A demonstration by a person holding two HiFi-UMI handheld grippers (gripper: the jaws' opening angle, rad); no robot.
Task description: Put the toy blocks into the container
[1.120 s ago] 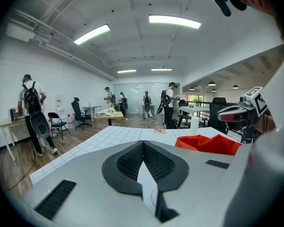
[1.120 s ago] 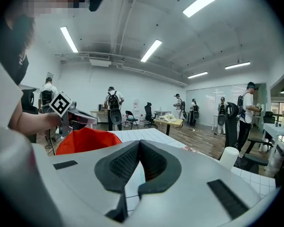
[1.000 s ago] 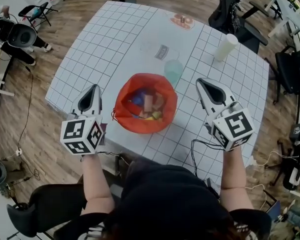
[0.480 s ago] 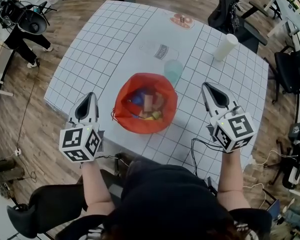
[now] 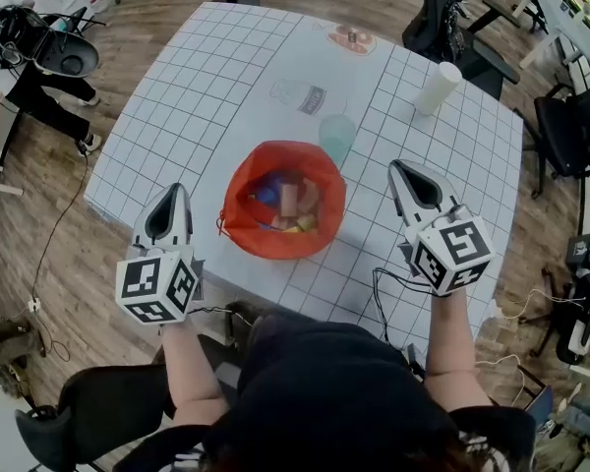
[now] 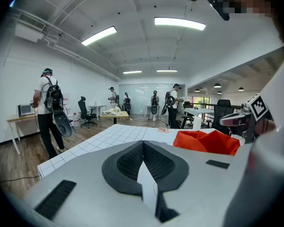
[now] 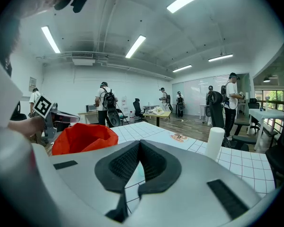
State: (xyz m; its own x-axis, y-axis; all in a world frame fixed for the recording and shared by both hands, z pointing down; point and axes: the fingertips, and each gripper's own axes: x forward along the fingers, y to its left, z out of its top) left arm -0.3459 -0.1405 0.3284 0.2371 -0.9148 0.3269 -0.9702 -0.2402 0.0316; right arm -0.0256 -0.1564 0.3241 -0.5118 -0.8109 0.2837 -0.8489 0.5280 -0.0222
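A red fabric container [image 5: 238, 187] stands on the white gridded table [image 5: 206, 77] and holds several coloured toy blocks [image 5: 287, 205]. My left gripper [image 5: 177, 188] hovers left of it by the table's near edge, jaws shut with nothing in them. Right of the container, my right gripper [image 5: 396, 164] is also shut and empty. In the left gripper view the closed jaws [image 6: 143, 142] point past the container [image 6: 206, 141] at right. The right gripper view has its closed jaws [image 7: 139, 142] in the middle and the container [image 7: 85, 137] at left.
A teal cup [image 5: 337, 138] stands just behind the container. Farther back are a clear packet [image 5: 302, 96], a white cylinder [image 5: 438, 88] and a small round item [image 5: 352, 37]. Chairs and other people surround the table; cables hang at its near right edge [image 5: 388, 285].
The left gripper sits slightly nearer the table's front edge than a second ago. The right gripper has rolled a little. The container and blocks stay as they were.
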